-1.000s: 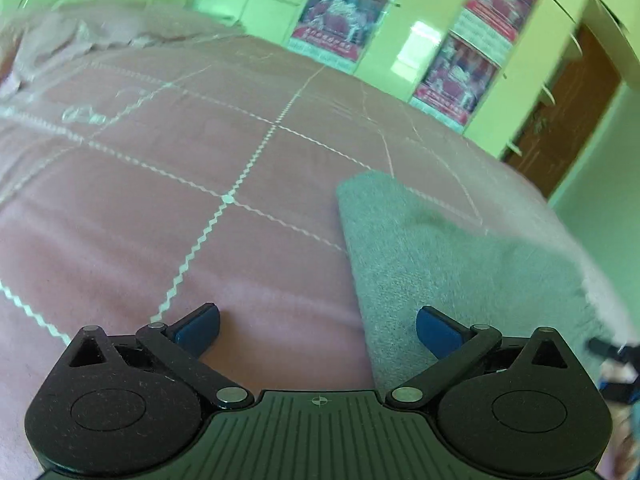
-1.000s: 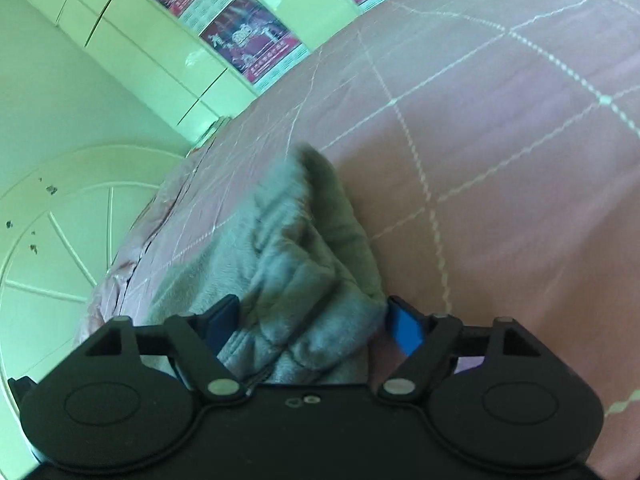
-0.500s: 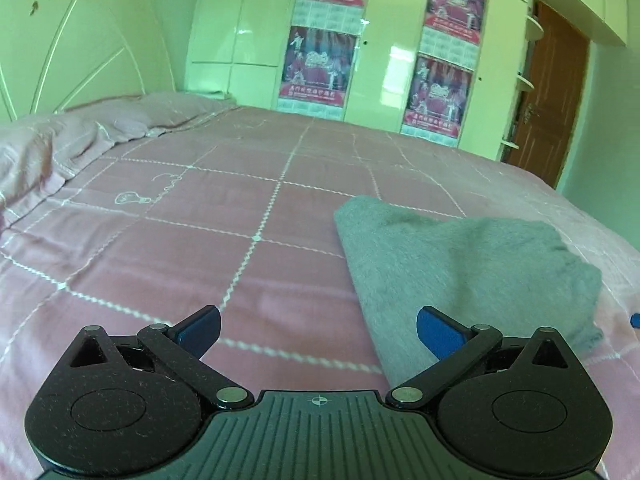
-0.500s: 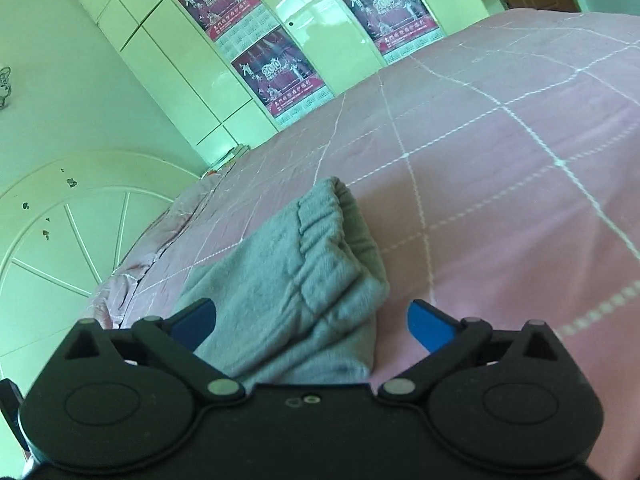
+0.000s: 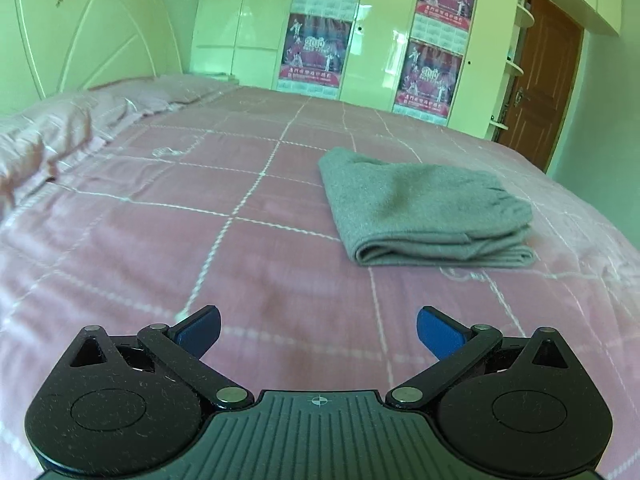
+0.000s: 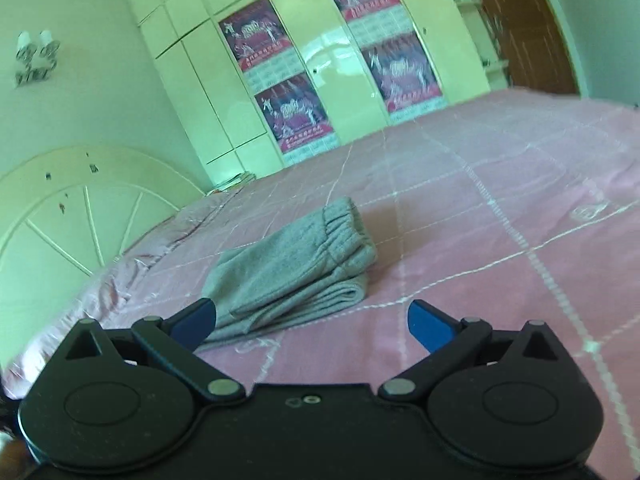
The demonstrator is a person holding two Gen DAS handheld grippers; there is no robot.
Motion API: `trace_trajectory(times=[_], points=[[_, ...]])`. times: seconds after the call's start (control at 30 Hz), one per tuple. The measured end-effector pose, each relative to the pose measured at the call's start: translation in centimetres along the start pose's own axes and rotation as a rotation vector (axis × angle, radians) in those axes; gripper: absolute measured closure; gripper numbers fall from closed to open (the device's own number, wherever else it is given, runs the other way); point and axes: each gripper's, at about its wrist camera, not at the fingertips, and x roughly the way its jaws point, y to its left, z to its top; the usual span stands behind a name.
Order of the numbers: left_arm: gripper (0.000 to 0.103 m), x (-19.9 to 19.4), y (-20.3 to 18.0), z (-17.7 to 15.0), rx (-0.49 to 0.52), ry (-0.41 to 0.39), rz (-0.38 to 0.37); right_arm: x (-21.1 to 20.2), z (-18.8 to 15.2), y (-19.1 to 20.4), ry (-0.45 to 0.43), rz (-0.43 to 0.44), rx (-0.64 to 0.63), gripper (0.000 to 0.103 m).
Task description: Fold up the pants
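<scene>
Grey pants [image 5: 424,208] lie folded into a thick, layered bundle on the pink bedspread [image 5: 168,248], which is crossed by thin white stitched lines. In the left wrist view the bundle sits ahead and to the right, well apart from the left gripper [image 5: 318,330]; its folded edges face the camera and its far side is hidden behind its own bulk. In the right wrist view the same pants [image 6: 296,264] show their gathered elastic waistband on top, and the near left corner of the bundle is cut off from sight behind the left blue finger [image 6: 192,320].

The right gripper [image 6: 312,318] has just been opening, and its fingers now stand wide with nothing between them but bare bedspread [image 6: 500,220]; the pants lie just ahead and to the left of the gap, not touched by either pad. The left gripper's fingers [image 5: 438,332] are also spread wide and hold nothing.

The right wrist view is tilted and softly blurred, so the posters [image 6: 280,76] on the pale wardrobe doors [image 6: 200,92] cannot be read. A white arched headboard [image 6: 68,216] is partly cut by the picture edge, as is a brown door [image 5: 540,80] at the far right of the left view. Rumpled pink pillows [image 5: 52,136] lie at the head of the bed.
</scene>
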Motion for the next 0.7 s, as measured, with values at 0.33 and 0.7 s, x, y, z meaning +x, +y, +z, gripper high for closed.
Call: trace_trajectory(times=[0.33, 0.7], points=[[0.000, -10.7, -2.6, -4.0, 0.025, -0.068, -0.025, -8.1, -4.7, 3.0, -0.016, -0.103, -0.103, 0.006], [0.000, -15.7, -7.5, -6.8, 0.173, -0.188, -0.051, -10.2, -7.7, 7.7, -0.009, -0.107, -0.318, 0.006]])
